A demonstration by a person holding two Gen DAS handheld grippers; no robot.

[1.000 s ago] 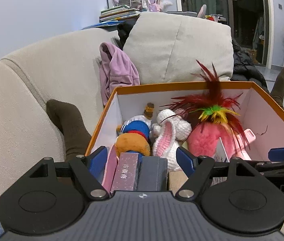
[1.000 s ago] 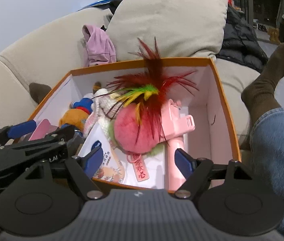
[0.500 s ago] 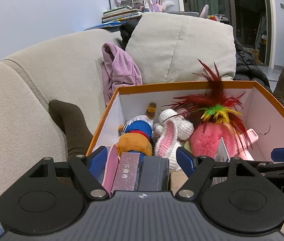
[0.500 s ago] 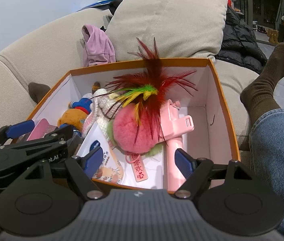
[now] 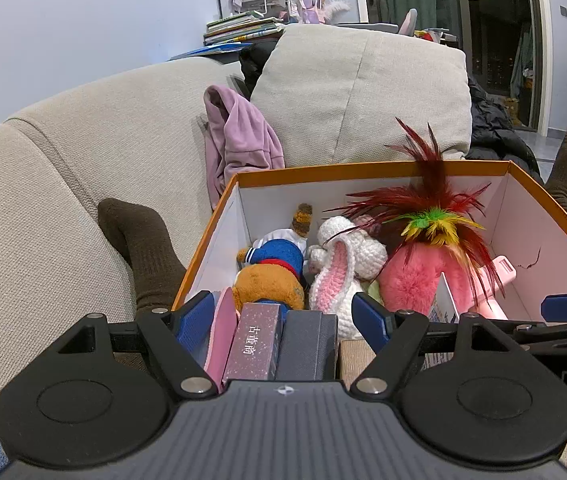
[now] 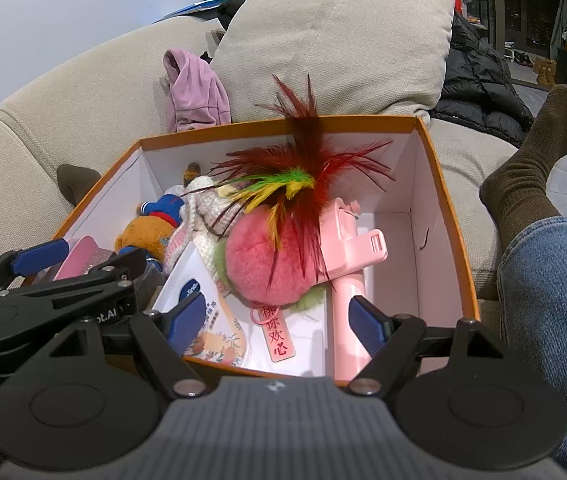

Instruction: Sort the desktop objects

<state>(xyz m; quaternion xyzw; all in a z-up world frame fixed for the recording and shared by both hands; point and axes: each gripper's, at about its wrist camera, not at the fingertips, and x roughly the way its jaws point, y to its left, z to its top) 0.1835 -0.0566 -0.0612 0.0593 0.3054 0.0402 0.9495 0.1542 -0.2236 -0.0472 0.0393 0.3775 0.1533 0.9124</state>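
Note:
An orange-rimmed box (image 5: 363,169) (image 6: 447,216) on the sofa holds a brown plush bear (image 5: 267,280) (image 6: 145,234), a white knitted bunny (image 5: 339,264), a pink pompom with red feathers (image 5: 415,272) (image 6: 271,256), a pink toy gun (image 6: 347,264), a purple carton (image 5: 253,340), a dark carton (image 5: 305,340) and a pink tag (image 6: 277,334). My left gripper (image 5: 283,316) is open over the box's near left end, the cartons between its fingers. My right gripper (image 6: 275,318) is open over the near edge, empty.
The box rests on a beige sofa (image 5: 63,160) with a large cushion (image 6: 335,40). A lilac garment (image 5: 239,140) hangs behind the box. Dark-socked feet lie at the left (image 5: 143,248) and right (image 6: 531,168). A jeans leg (image 6: 555,320) is at the right. A black jacket (image 6: 479,92) lies beyond.
Both views have drifted slightly; the box and its contents sit a little lower in the left wrist view. Nothing was gripped or released.

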